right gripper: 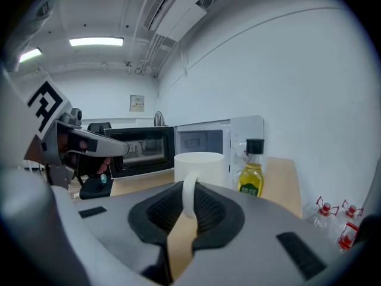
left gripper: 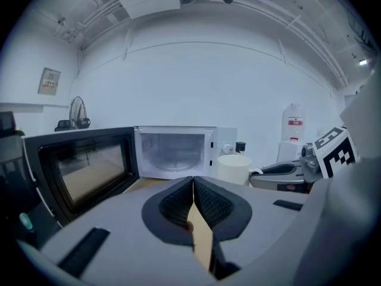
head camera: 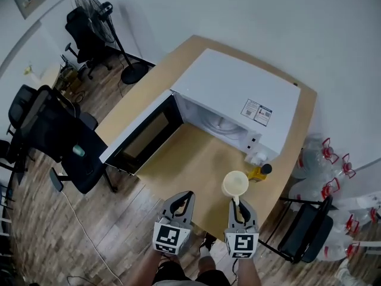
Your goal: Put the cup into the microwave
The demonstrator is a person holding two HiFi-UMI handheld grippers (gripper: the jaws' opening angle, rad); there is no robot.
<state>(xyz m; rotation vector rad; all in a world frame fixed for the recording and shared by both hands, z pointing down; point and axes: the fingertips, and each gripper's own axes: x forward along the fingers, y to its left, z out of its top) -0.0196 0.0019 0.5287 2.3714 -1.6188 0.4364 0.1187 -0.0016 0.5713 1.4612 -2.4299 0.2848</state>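
Your right gripper [right gripper: 188, 190], fingers clamped on white cup [right gripper: 201, 165] handle, your left gripper [left gripper: 193, 190], fingers closed empty, microwave [head camera: 226, 82] open, top sticker [head camera: 256, 112] print unreadable

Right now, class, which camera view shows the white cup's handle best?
The right gripper view: the looped handle of the white cylindrical cup stands close up, pinched between the pads of the right claw. The head view shows mainly the cup's open top from above. The left gripper view shows its side, the handle mostly hidden.
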